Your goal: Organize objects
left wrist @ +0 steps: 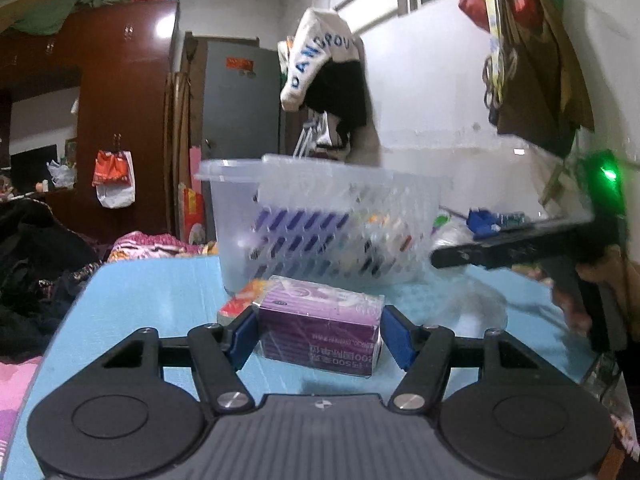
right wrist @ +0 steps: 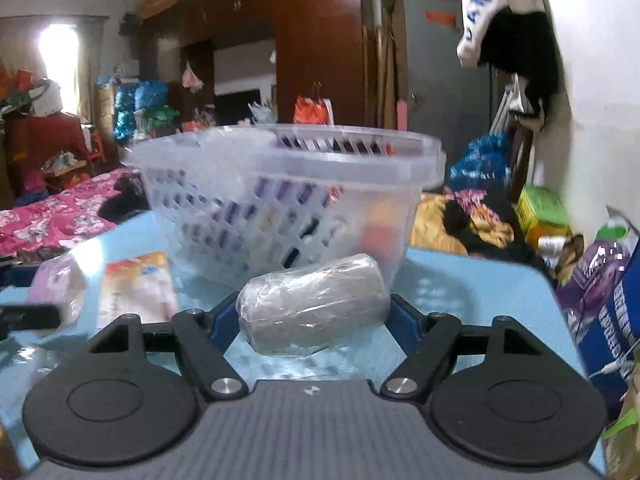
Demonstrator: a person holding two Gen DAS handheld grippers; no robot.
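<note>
My left gripper [left wrist: 318,330] is shut on a purple box wrapped in clear film [left wrist: 320,326], held just above the blue table [left wrist: 152,292]. An orange and white packet [left wrist: 242,300] lies behind the box. A clear plastic basket [left wrist: 328,224] with several items inside stands beyond it. My right gripper [right wrist: 312,316] is shut on a grey roll wrapped in plastic film [right wrist: 314,306], in front of the same basket [right wrist: 280,192]. The right gripper also shows at the right of the left wrist view [left wrist: 520,246].
An orange and white packet [right wrist: 136,288] and a pink pack [right wrist: 60,284] lie left of the right gripper. A purple and blue bag [right wrist: 604,292] stands at the table's right edge. Clothes hang on the wall [left wrist: 324,76]. Bedding and clothes [left wrist: 40,264] surround the table.
</note>
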